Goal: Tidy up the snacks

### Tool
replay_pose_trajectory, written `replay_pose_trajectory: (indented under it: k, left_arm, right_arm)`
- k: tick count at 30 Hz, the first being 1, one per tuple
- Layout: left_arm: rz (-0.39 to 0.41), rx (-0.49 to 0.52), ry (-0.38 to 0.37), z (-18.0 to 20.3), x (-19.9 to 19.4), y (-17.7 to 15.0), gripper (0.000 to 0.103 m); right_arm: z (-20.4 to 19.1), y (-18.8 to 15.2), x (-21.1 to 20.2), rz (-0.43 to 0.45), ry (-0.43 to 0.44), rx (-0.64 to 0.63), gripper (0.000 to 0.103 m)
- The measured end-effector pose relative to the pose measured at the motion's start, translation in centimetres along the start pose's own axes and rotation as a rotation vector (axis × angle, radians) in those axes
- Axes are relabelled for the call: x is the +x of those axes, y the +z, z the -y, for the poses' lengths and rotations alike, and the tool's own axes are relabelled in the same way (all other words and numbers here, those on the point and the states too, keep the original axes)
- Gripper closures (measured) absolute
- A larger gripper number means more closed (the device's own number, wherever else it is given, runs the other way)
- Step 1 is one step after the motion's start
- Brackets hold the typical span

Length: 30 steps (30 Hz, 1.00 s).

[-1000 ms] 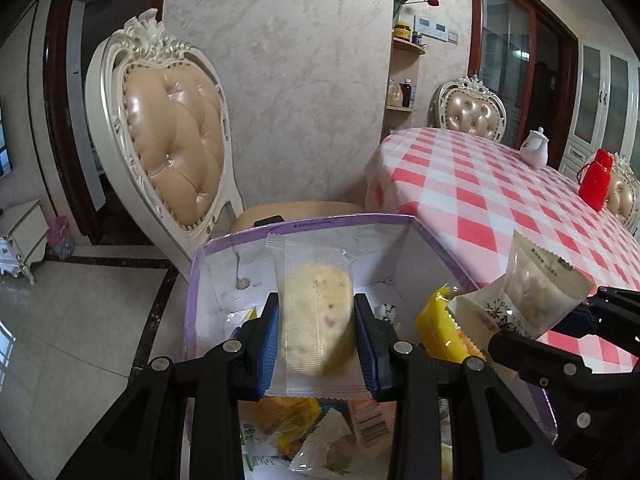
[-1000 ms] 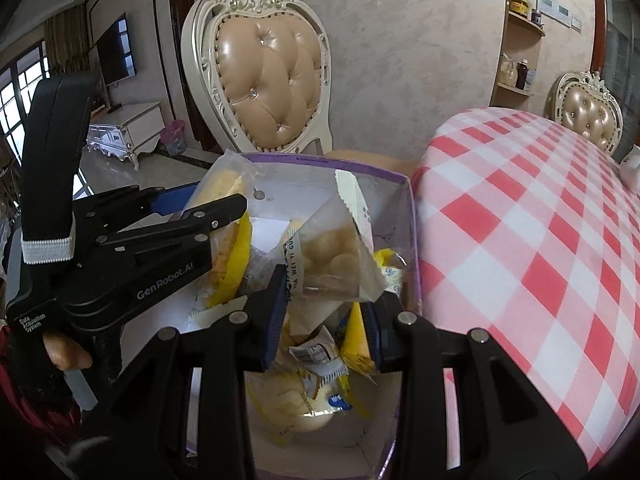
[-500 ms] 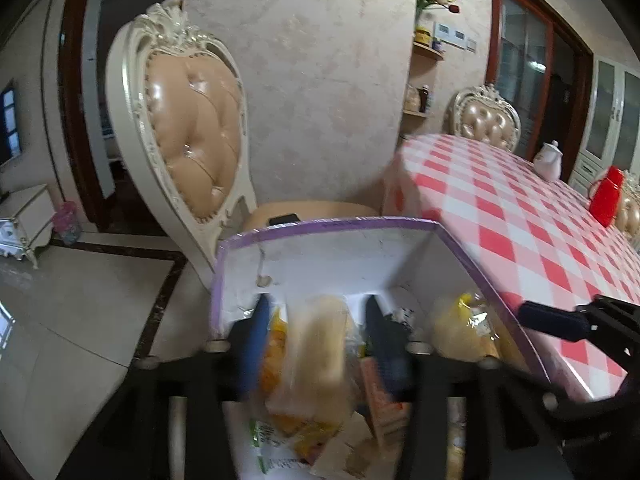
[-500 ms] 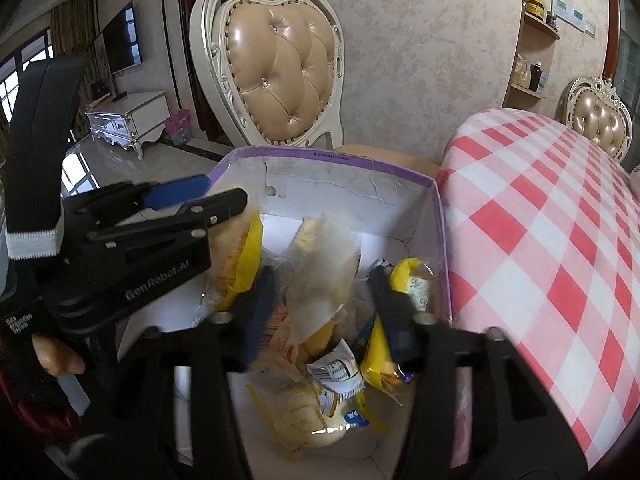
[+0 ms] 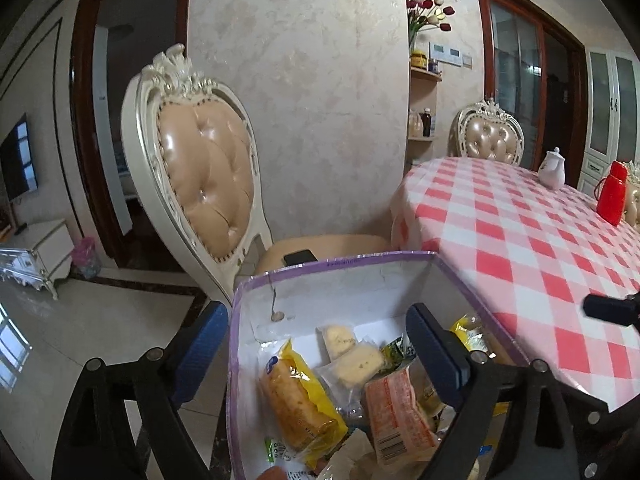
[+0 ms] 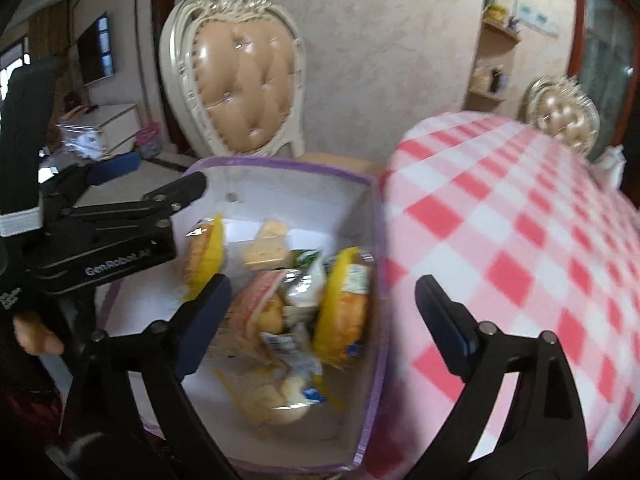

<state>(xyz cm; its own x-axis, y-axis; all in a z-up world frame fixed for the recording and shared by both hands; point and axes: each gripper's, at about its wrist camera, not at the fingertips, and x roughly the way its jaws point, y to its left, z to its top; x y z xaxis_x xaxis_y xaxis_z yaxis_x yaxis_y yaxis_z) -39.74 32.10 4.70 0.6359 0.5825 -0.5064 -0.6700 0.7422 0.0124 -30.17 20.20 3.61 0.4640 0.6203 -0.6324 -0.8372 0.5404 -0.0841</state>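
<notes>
While both sets of jaws are opening with nothing gripped, the left gripper [image 5: 318, 344] and right gripper [image 6: 322, 312] hang over the purple-rimmed box [image 5: 344, 264]. Below and between the jaws, the snack packets [image 5: 300, 396] lie piled inside it, beside the checked table [image 5: 540, 240].

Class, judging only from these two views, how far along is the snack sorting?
Done: many wrapped snacks already lie in the purple-rimmed box. In hand: nothing; the left gripper and right gripper are opening, empty, above the box. Left: no loose snacks show on the checked table, so little or nothing seems to remain.
</notes>
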Motion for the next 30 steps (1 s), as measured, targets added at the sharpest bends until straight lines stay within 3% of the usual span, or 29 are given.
replay_pose_trajectory:
  k: [3,9,16,30]
  left_arm:
    - [-0.019,-0.012,0.008,0.4,-0.6,0.1,0.010]
    - [-0.121,-0.042,-0.070,0.7,-0.2,-0.4,0.010]
    - [-0.238,-0.016,-0.041,1.2,1.0,-1.7,0.010]
    - [-0.305,-0.022,-0.044,0.6,2.3,-2.4,0.010]
  right_arm:
    - [0.4,-0.1,-1.2,0.022,-0.049,0.004,0.002]
    - [1.6,-0.9,-1.0,-0.055,0.035,0.101,0.002]
    - [1.0,-2.0,1.0,-0.183,0.117,0.153,0.002]
    - [-0.9,-2.8,3.0,-0.268,0.128,0.122,0.002]
